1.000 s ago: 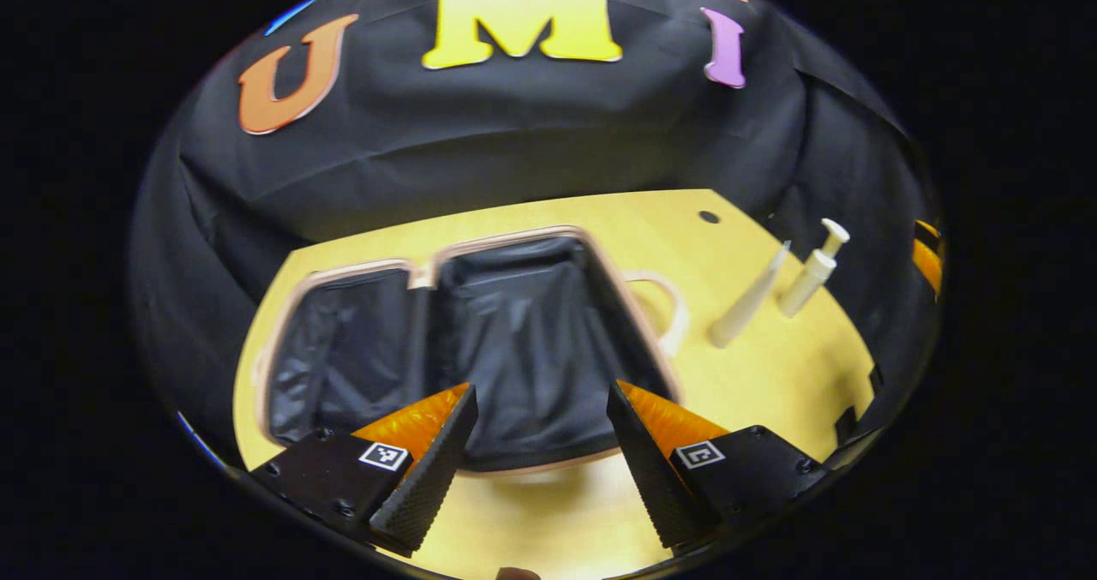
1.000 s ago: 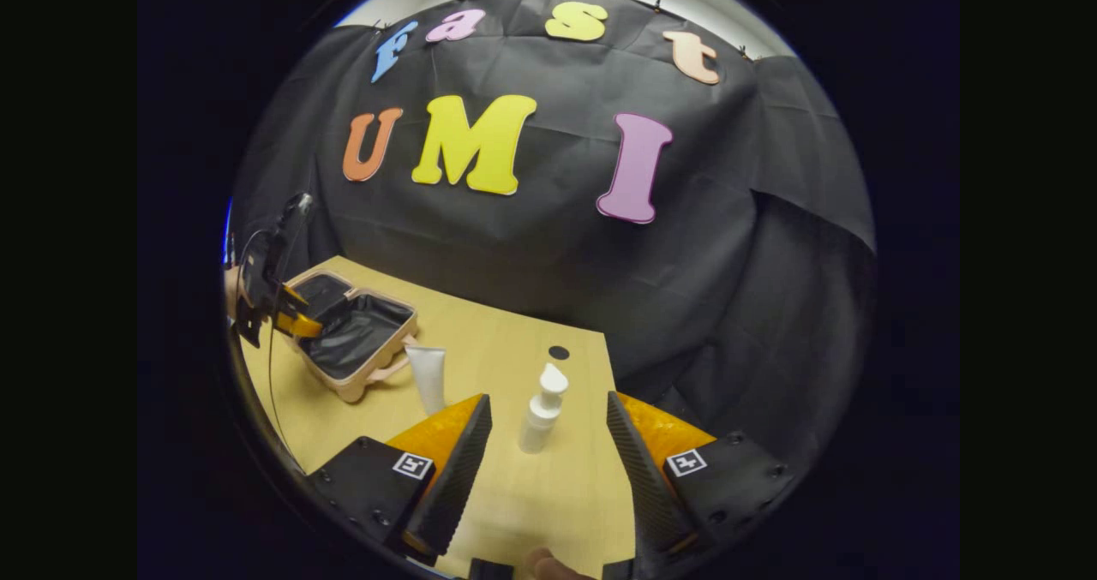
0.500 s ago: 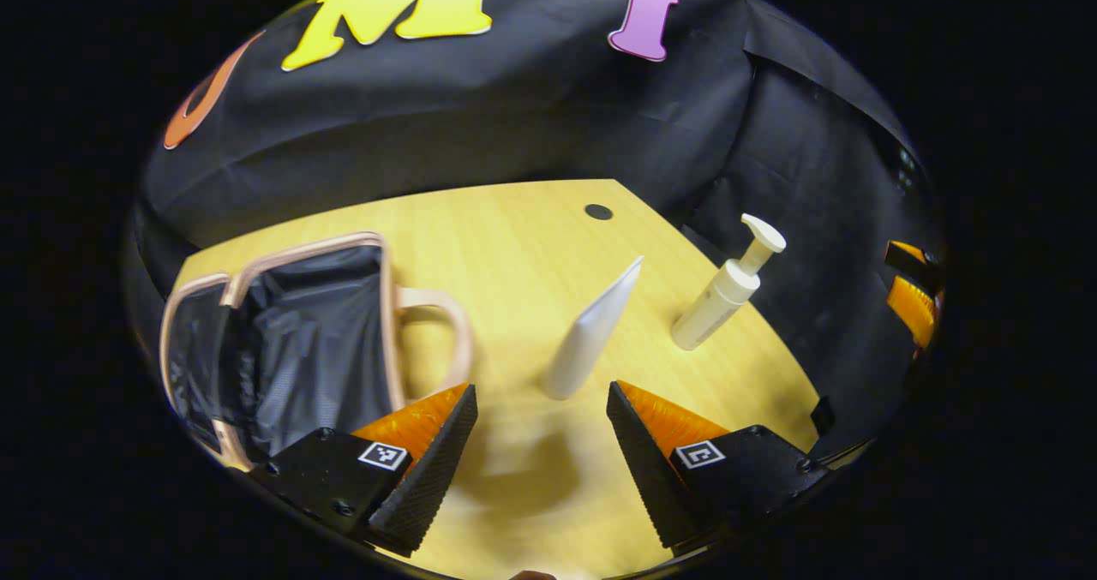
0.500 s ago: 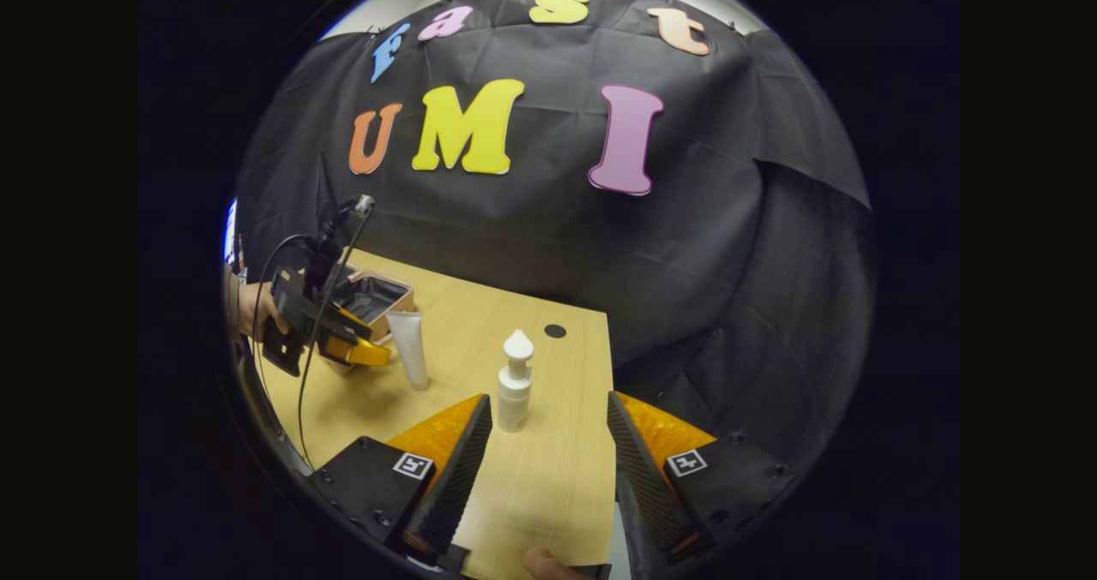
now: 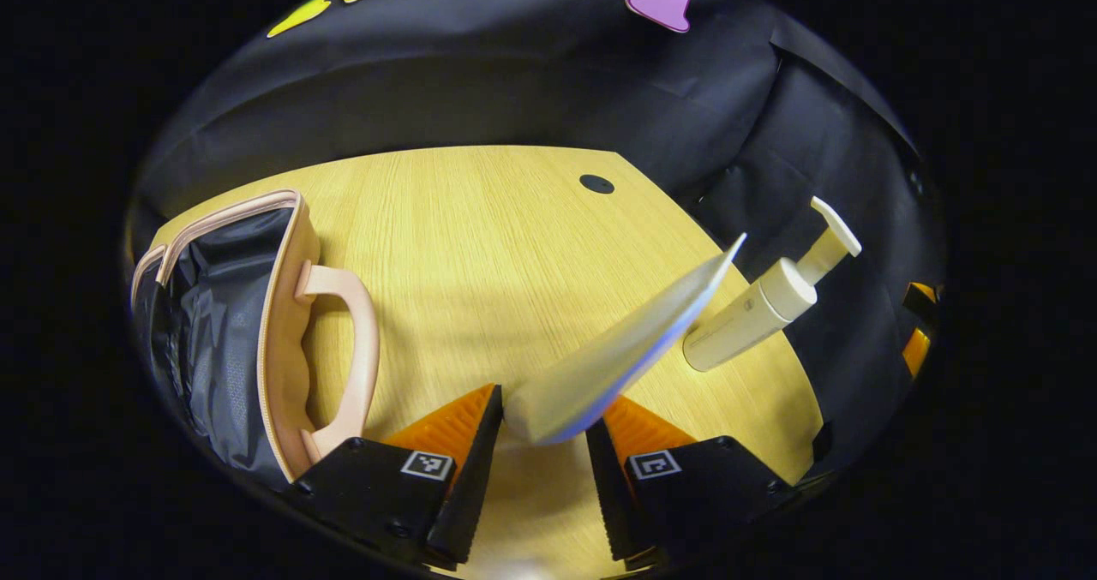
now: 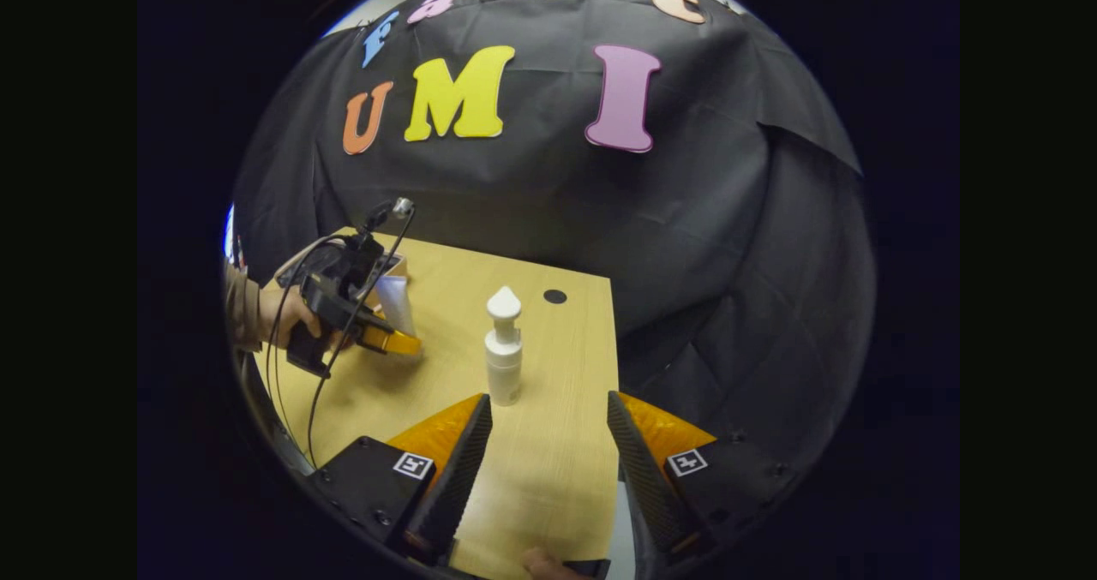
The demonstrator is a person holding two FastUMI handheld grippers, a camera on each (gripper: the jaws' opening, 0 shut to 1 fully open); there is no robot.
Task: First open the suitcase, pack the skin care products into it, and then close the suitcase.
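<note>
- Standing upright on the wooden bench, the white tube has its capped lower end between the fingers of the left gripper, whose jaws are narrowed around it (whether both fingers actually press on the tube I cannot tell).
- In the left gripper view the tube leans up and to the right because of the fisheye lens, its flat crimped end reaching toward the pump bottle.
- The pump bottle stands upright on the bench just beside the tube, near the bench's right edge.
- The suitcase lies open at the left of the left gripper view, its dark lining showing, with its pale pink handle turned toward the tube and well apart from it.
- A small dark round hole sits in the bench top toward the far edge.
- In the right gripper view the right gripper hovers above the near part of the bench with its jaws wide and nothing between them; the pump bottle stands just ahead of its fingers.
- Farther off in that view, a hand in a sleeve holds the left gripper at the tube, low over the bench, with a cable hanging from it.
</note>
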